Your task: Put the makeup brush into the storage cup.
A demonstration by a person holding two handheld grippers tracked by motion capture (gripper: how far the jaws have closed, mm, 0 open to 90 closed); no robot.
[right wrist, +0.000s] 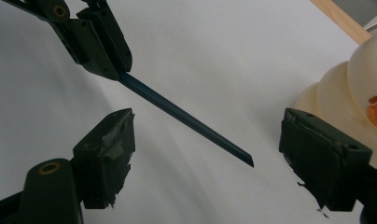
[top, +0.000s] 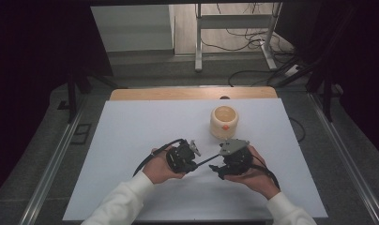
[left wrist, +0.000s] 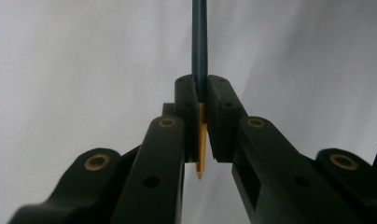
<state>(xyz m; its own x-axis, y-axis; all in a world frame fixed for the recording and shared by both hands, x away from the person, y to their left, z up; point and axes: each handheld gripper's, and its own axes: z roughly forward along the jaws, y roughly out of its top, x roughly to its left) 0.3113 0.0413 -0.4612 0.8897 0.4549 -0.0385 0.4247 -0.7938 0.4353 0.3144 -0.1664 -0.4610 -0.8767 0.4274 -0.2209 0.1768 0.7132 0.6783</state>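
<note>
A dark blue-green pencil [left wrist: 199,37] with a yellow sharpened tip is clamped between the pads of my left gripper [left wrist: 202,100]; the tip points back toward the camera. In the high view the left gripper [top: 195,165] holds the pencil [top: 207,161] low over the white table, its blunt end aimed at the right gripper [top: 216,169]. My right gripper [right wrist: 214,156] stands open, and the pencil's blunt end [right wrist: 186,116] reaches in between its jaws without touching either pad. The left gripper [right wrist: 119,70] shows at the upper left there.
A cream round duck-shaped object [top: 224,121] with an orange beak stands just beyond the grippers; it is close by the right jaw [right wrist: 359,88]. The white sheet [top: 131,131] covers the table, with a wooden edge [top: 178,93] at the back. Cables and a desk frame lie on the floor beyond.
</note>
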